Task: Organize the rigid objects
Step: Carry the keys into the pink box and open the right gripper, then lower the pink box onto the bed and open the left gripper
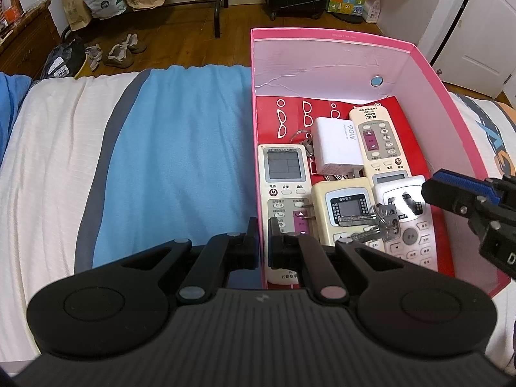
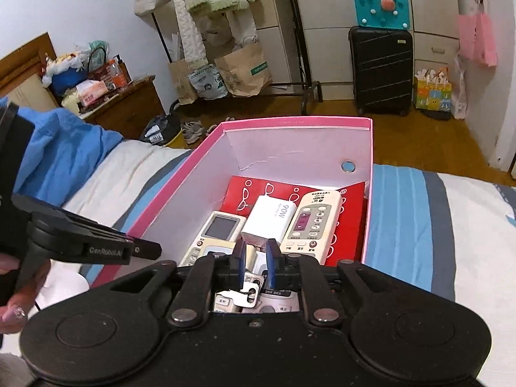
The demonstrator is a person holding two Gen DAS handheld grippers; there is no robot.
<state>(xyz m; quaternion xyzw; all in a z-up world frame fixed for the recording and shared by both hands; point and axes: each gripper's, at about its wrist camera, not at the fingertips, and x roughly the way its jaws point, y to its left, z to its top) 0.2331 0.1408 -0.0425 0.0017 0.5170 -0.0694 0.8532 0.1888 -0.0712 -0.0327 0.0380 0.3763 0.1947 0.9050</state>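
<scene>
A pink box stands on the bed. Inside, on red paper, lie several cream remotes, a white charger and a bunch of keys resting across two remotes. My left gripper is shut on the box's near left wall, one finger on each side. My right gripper hangs inside the box just above the keys. Its jaws are slightly apart with nothing between the pads.
The bed cover has blue, grey and white stripes and lies bare left of the box. Beyond the bed are shoes, paper bags and a black suitcase on the wooden floor. A hand holds the left gripper.
</scene>
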